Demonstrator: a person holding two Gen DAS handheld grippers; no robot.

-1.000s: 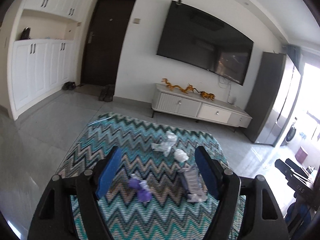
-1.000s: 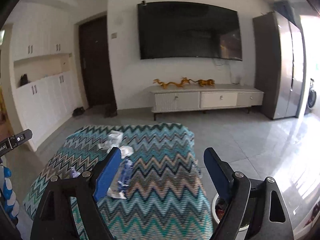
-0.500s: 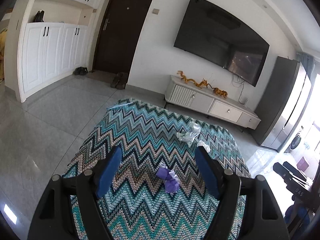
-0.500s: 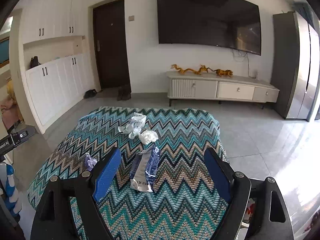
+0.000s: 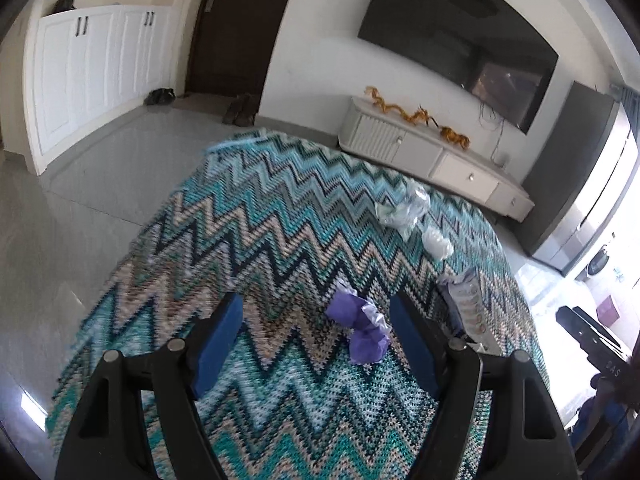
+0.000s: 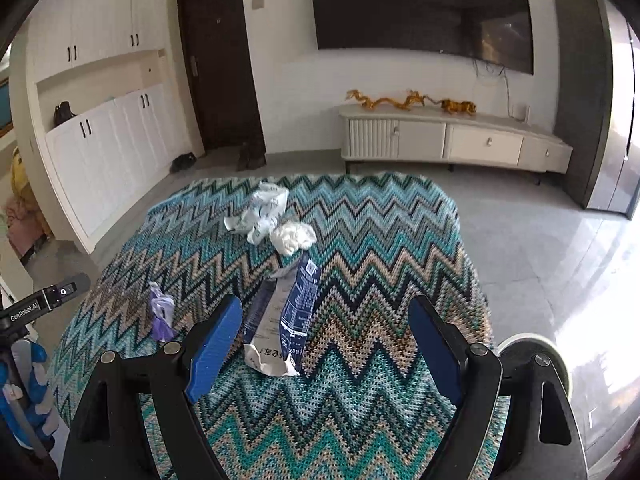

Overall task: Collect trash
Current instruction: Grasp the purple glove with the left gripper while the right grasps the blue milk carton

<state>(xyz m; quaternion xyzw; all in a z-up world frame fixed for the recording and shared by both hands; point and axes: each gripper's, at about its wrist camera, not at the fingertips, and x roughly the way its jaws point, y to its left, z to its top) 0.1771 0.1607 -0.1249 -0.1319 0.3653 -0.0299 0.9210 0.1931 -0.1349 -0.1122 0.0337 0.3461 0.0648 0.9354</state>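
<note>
Both hand-held grippers, left [image 5: 316,344] and right [image 6: 326,346], hung open and empty over a zigzag-clothed tabletop [image 6: 380,248] strewn with trash: purple wrapper [image 5: 360,328], blue carton [image 6: 286,316], white wads [image 6: 276,220], with a TV [image 6: 420,8] and cabinet [image 6: 452,140] far behind.

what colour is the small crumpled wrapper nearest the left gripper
Purple wrapper, lying on the zigzag cloth; clearest in the left wrist view.

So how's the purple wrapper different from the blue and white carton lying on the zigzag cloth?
The purple wrapper is crumpled into a lumpy wad; the blue and white carton is flattened and lies long. The wrapper is the smaller of the two. The wrapper is one plain colour, while the carton carries print and a square code. The wrapper lies ahead of the left gripper, the carton ahead of the right gripper. Both rest loose on the zigzag cloth, ungripped.
</note>
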